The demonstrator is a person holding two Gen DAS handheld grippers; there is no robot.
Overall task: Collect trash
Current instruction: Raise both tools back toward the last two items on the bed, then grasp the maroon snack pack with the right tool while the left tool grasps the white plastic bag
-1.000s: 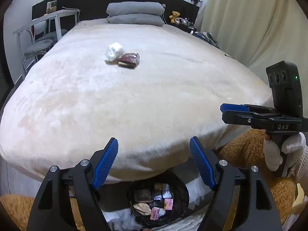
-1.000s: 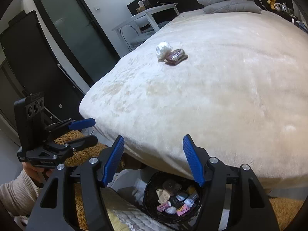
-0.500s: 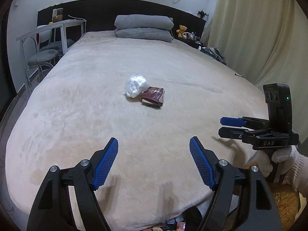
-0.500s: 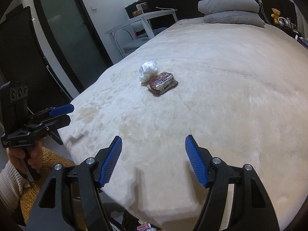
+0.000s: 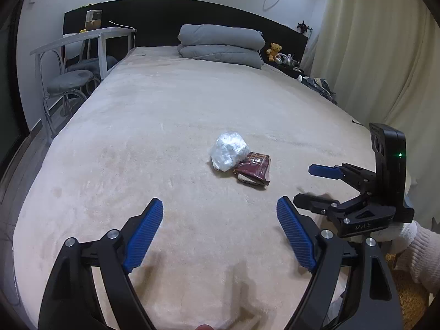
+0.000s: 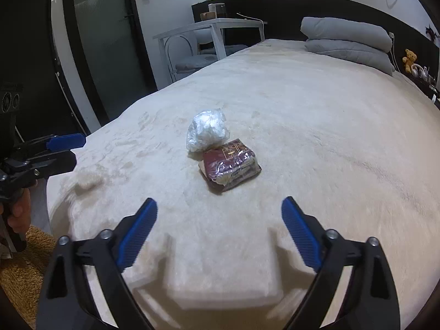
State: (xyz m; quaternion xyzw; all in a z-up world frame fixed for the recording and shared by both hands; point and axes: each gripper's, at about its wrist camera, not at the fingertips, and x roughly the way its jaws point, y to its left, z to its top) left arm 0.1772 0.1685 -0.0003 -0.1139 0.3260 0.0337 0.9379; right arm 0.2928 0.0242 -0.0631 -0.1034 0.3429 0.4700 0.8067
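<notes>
Hovering over bed (image 5: 165, 126), both tools spread wide, empty; right tool (image 5: 310, 184) marked "DAS".

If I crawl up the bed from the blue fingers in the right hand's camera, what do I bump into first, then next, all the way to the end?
right gripper → dark red wrapper → crumpled clear plastic → long stretch of bare blanket → stacked grey pillows → black headboard.
</notes>
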